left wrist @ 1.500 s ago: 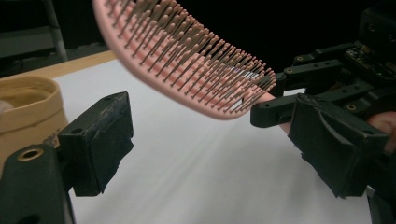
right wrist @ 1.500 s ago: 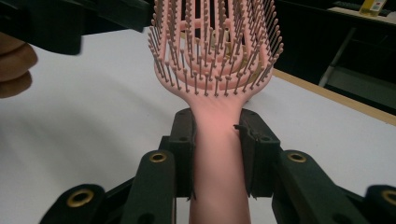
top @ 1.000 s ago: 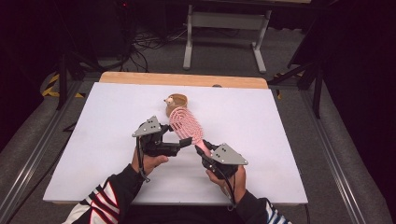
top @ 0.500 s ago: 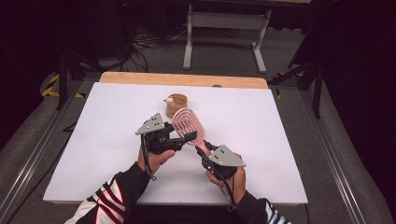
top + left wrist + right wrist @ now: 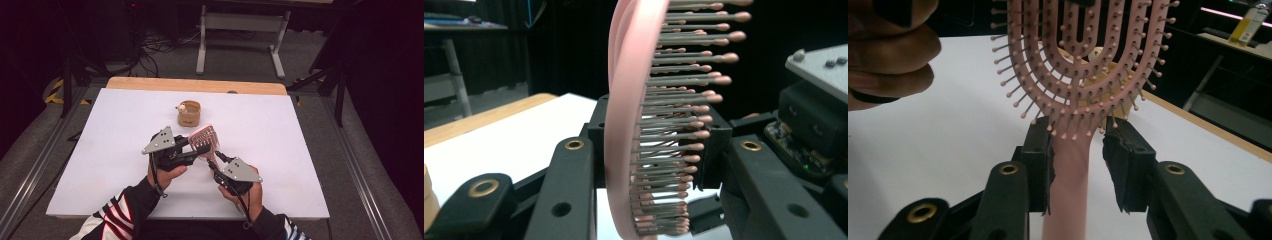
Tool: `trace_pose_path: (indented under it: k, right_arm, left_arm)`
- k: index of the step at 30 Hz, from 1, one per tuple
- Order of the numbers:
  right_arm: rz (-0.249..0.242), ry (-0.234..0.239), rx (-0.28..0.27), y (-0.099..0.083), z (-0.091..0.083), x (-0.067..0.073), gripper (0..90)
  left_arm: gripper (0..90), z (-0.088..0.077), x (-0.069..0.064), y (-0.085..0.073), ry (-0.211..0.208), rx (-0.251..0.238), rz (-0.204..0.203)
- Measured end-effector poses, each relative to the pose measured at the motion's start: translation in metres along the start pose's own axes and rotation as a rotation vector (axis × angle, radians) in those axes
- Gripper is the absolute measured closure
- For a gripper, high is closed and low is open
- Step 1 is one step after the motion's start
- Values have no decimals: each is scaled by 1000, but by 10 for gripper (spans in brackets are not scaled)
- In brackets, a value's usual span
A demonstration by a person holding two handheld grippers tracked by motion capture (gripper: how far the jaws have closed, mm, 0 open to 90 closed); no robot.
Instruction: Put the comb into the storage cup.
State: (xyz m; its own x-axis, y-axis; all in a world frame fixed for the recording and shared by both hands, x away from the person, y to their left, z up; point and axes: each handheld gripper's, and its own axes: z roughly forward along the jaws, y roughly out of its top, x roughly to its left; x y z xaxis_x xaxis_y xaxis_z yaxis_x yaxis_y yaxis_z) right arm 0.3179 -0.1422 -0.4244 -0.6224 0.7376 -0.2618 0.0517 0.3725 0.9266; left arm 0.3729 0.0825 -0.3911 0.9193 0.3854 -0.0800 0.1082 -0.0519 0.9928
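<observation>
A pink vented hairbrush (image 5: 205, 141) is held up above the white table (image 5: 100, 150), just on the person's side of a small tan wooden cup (image 5: 189, 113) that stands upright on the board; the brush head is nearer the cup, and its handle slants away from the cup toward the person's right hand (image 5: 245, 192). The right gripper (image 5: 220, 162), on the side of the brush farthest from the cup, has its jaws drawn in narrow around the handle: in the right gripper view the handle (image 5: 1068, 180) rises between the two black jaws, pressed against the left pad, while a thin gap shows between it and the right pad. The left gripper (image 5: 192, 150) comes in from the left of the brush head, beside the cup's near side, and its jaws have just been closing with the brush head between them. In the left gripper view the brush (image 5: 624, 140) stands edge-on between the jaws, the pink back toward the left jaw and the ball-tipped bristles (image 5: 684, 145) pointing at the right jaw; the pads sit close on both sides, though whether they press the brush cannot be told. Fingers of the left hand (image 5: 885, 55) show beside the brush head in the right gripper view. The person's striped sleeves (image 5: 120, 215) lie at the table edge farthest from the cup.
</observation>
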Motion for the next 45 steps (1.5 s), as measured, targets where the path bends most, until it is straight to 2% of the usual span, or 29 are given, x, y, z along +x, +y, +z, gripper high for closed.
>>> trace_pose_path:
  k: [2,6,9,12,19,25,26,29,33,38,45]
  right_arm:
    - [-3,16,-6,0,-1,2,600]
    - [-11,28,-16,2,-3,4,547]
    - [-20,33,-41,4,-8,2,479]
    - [-7,40,-46,4,-9,-2,416]
    - [-2,30,-78,2,-13,-12,283]
    - [0,8,-84,-3,-16,-21,224]
    - [7,5,-91,-4,-17,-24,182]
    - [9,24,-96,-7,-19,-27,148]
    - [-11,11,-102,-11,-23,-30,104]
    - [-5,2,-80,-19,-26,-36,82]
    - [-5,-23,-74,-26,-34,-44,70]
  left_arm:
    - [630,-2,0,1,7,-1,11]
    - [630,-6,0,3,23,7,33]
    - [630,-11,3,5,36,7,41]
    - [630,-15,7,6,48,-3,37]
    - [630,-28,15,11,84,-12,43]
    - [630,-35,19,14,101,-22,51]
    - [630,-39,20,16,108,-25,58]
    - [630,-42,21,17,121,-31,64]
    - [630,-50,24,20,137,-47,59]
    - [630,-58,27,24,166,-62,53]
    - [630,-64,32,30,182,-90,43]
